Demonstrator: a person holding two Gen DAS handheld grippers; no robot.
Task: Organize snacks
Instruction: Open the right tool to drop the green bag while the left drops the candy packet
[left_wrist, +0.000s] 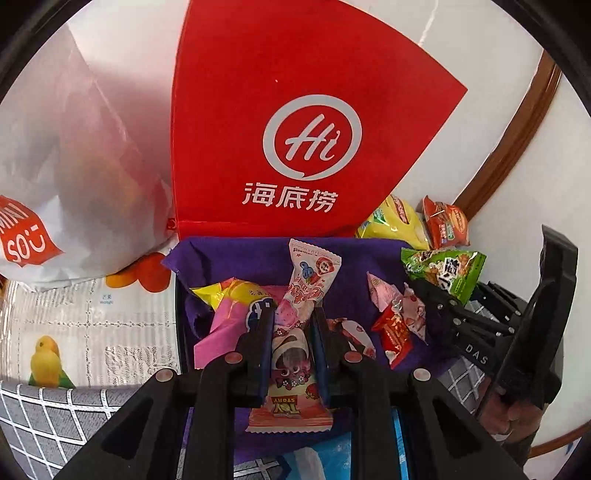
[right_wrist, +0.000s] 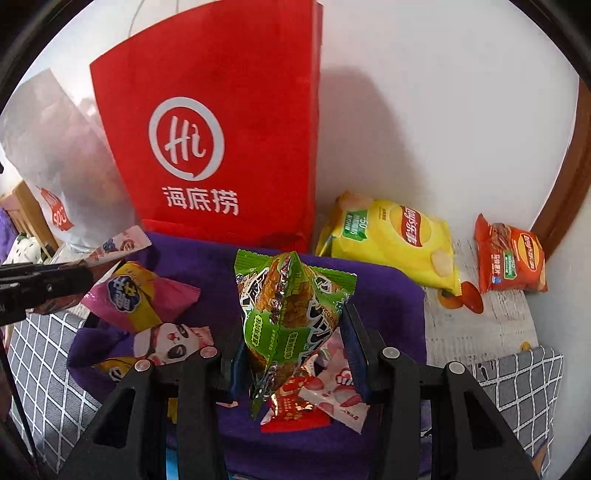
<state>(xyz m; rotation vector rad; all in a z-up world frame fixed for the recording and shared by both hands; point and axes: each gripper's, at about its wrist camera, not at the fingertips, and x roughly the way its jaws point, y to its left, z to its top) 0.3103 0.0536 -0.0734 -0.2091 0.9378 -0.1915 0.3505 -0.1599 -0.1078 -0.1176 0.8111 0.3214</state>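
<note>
While the left hand-held gripper (left_wrist: 293, 345) clamps the pink strawberry-print wafer packet (left_wrist: 295, 328) at frame centre and the right hand-held gripper (right_wrist: 295, 354) pinches the crinkled green foil snack pouch (right_wrist: 291, 310), both over the purple cloth-lined box (right_wrist: 384, 295), each should be lowered squarely before letting go.

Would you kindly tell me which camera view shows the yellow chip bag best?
The right wrist view: the yellow chip bag lies there whole, label readable, beside the red paper bag. The left wrist view shows only part of it, behind the red bag's corner.
</note>
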